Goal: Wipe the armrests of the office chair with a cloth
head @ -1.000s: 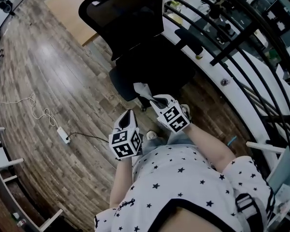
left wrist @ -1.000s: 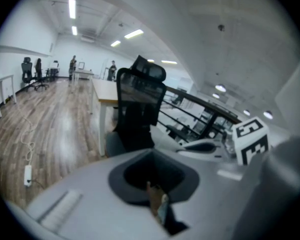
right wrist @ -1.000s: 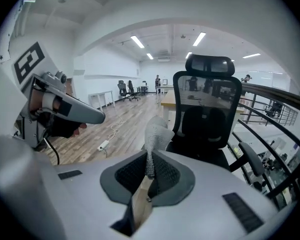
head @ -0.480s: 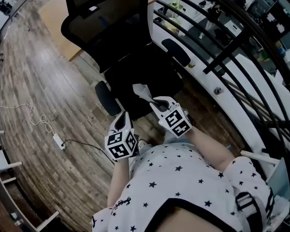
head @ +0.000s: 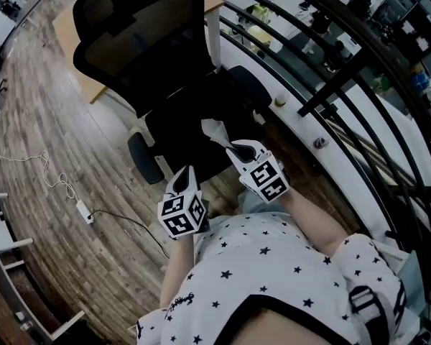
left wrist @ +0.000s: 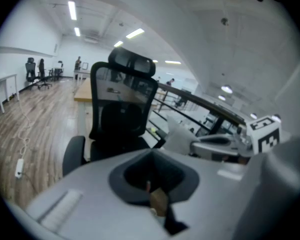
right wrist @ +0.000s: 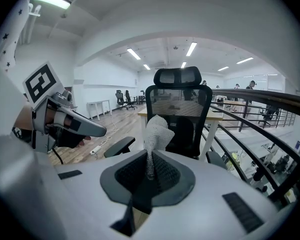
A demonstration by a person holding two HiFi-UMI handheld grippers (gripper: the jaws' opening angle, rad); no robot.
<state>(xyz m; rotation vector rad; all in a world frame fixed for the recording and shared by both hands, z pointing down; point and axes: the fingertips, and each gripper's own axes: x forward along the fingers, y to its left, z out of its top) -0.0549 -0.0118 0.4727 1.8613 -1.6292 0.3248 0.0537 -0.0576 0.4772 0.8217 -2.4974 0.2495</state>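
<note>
Right gripper (right wrist: 149, 171): jaws pinched tight on white cloth (right wrist: 156, 129), cloth sticking up past tips. Left gripper (head: 189, 171): jaws together, nothing in them. Both near front of black office chair (head: 151, 49). Cloth clear of armrests (head: 145, 158). Black railing (head: 345, 77) beside chair.

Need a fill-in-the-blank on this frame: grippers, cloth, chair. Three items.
1. Of the left gripper and the right gripper, the cloth is clamped in the ____ one.
2. The left gripper's jaws are together and hold ____.
3. The office chair in front of both grippers is coloured ____.
Missing words: right; nothing; black.
</note>
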